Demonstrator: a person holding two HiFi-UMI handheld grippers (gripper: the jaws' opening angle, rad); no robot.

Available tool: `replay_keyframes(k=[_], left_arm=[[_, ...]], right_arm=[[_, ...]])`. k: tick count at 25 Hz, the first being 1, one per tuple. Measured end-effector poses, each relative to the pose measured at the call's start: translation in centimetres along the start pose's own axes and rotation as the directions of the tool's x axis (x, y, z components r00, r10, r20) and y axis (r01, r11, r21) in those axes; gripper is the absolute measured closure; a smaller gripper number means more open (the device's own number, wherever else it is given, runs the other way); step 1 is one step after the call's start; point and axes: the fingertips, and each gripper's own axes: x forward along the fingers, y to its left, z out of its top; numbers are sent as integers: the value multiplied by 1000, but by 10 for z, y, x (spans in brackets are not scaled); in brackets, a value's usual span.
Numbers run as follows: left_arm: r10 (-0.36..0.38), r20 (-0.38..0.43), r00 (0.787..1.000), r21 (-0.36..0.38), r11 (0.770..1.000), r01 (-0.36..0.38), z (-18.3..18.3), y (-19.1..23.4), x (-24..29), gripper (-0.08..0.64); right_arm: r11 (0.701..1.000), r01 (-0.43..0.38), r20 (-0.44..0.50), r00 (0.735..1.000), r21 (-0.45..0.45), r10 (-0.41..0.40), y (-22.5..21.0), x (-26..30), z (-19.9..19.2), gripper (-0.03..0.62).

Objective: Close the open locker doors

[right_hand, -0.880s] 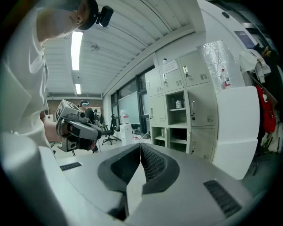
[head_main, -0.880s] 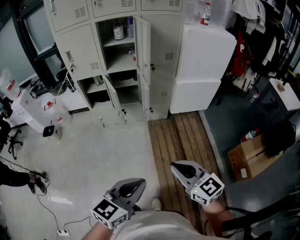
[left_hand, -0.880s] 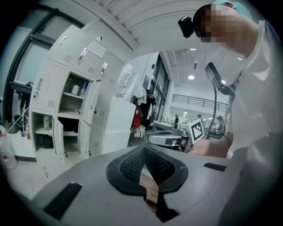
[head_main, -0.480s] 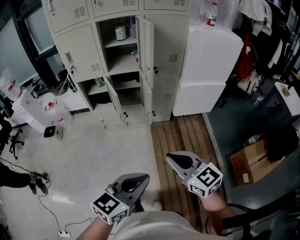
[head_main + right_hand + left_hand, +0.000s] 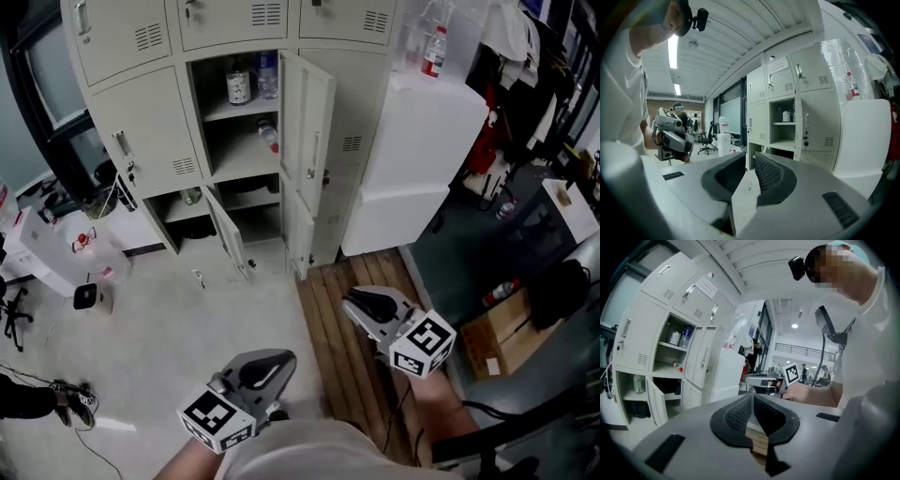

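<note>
The lockers stand against the far wall, well apart from me. The upper door (image 5: 307, 131) is swung out to the right, and two lower doors (image 5: 228, 230) stand ajar beneath it. A bottle (image 5: 268, 137) lies on its side on the middle shelf, near the front edge. If it sits proud, I judge the upper door would bounce off it rather than latch. The lower doors jut into the walkway, so I could clip one while reaching above. Both tools are empty with jaws together: left gripper (image 5: 270, 366) and right gripper (image 5: 364, 302). A closed tip on smooth painted metal may skid off, and a hard shove could rebound.
</note>
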Motion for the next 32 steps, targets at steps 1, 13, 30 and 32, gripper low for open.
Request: replay_keyframes(k=[1, 13, 30, 32], left_arm=[[-8, -5, 1000, 6, 1000, 8, 3, 12, -3, 548], [-45, -40, 998, 20, 999, 46, 27, 121, 27, 528], [74, -33, 997, -20, 997, -74, 88, 214, 160, 529], [77, -41, 996, -20, 997, -78, 89, 219, 165, 529]], right_arm=[[1000, 24, 10, 1000, -1, -24, -10, 9, 6, 569], [996, 85, 121, 989, 27, -87, -128, 102, 54, 488], [929, -371, 248, 898, -22, 364, -263, 167, 108, 456], [909, -416, 253, 877, -29, 410, -262, 172, 110, 450]])
